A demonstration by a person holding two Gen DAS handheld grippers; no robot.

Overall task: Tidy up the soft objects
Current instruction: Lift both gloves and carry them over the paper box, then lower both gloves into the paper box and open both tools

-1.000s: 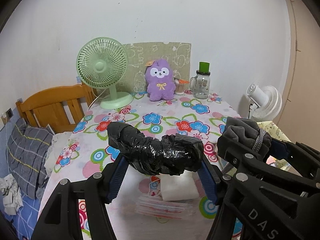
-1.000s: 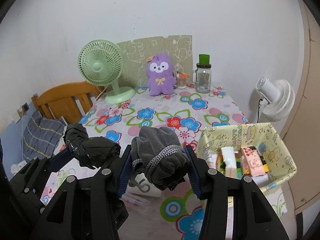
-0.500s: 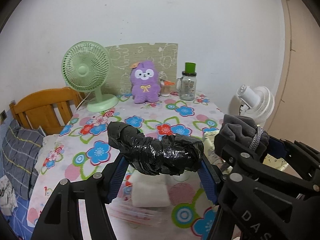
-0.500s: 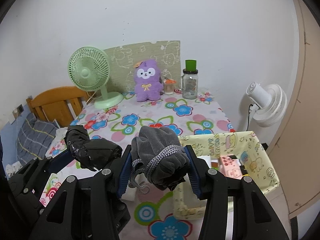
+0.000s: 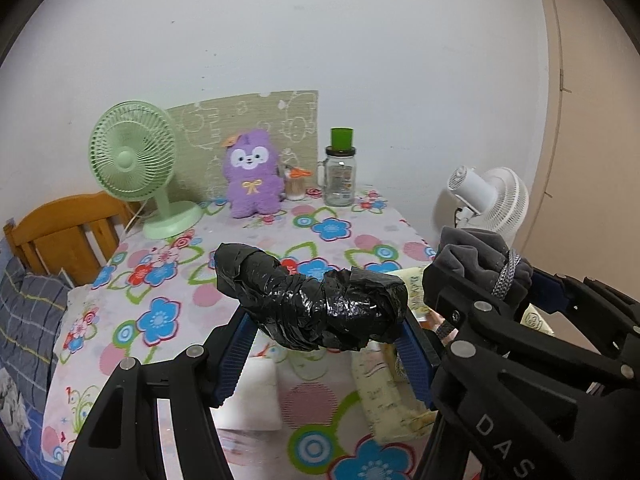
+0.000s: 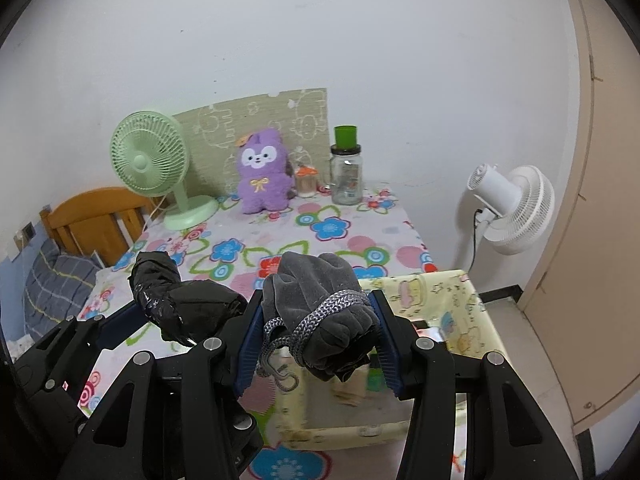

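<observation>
1. Left gripper is pinching a black bundle crosswise btwn its blue pads, holding it up over the table, clear of the cloth.
2. Right gripper is clamping a grey bundle tied w/ a grey cord; it's hanging above the yellow bin, which is sitting at the table's near right corner.
3. Both grippers are sitting side by side, left one just left of the right one.
4. A white pad is lying on the table near its front edge, under the left gripper.
5. Along the table's back edge: green fan at left corner, purple plush mid, jar w/ green lid to its right.
6. A white fan is standing off the table's right edge.
</observation>
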